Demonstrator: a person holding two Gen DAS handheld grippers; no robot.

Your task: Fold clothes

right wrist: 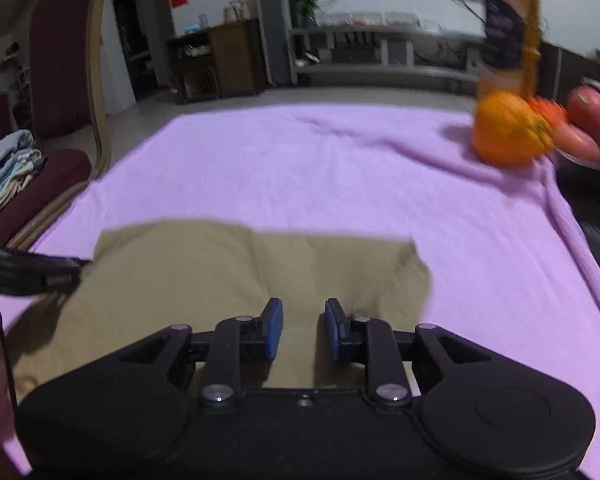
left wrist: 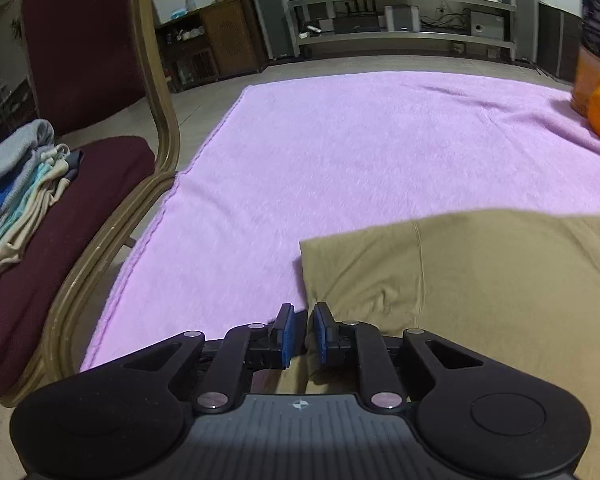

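Two grippers low over one khaki garment (right wrist: 220, 280), lying folded and fairly flat on the lilac blanket (right wrist: 340, 168) near its front edge; left gripper (left wrist: 302, 332) at the garment's left border, blue pads nearly together with only a slim gap, possibly a thin bit of khaki edge between them, though hard to tell whether pinched or merely alongside; right gripper (right wrist: 302, 330) over the middle of the cloth, jaws parted and holding nothing, pads just above the fabric; looks like a fold partly done, with the next grab not yet made. Off to the left, a maroon chair (left wrist: 80, 184) carrying a stack of folded clothes (left wrist: 16, 192), probably the destination. At the far right of the blanket, an orange (right wrist: 504, 132) touching a tall bottle (right wrist: 508, 40), red fruit (right wrist: 588, 116) in a dish just beyond. Risks from here: closing on the top layer alone and peeling the fold open on the lift; dragging the lilac blanket up with the garment if the pads bite too deep, and tugging that blanket enough to roll the orange or topple the bottle; lifting one side ahead of the other and skewing the crease; a soft wrinkle near the right corner getting pressed in rather than smoothed out.
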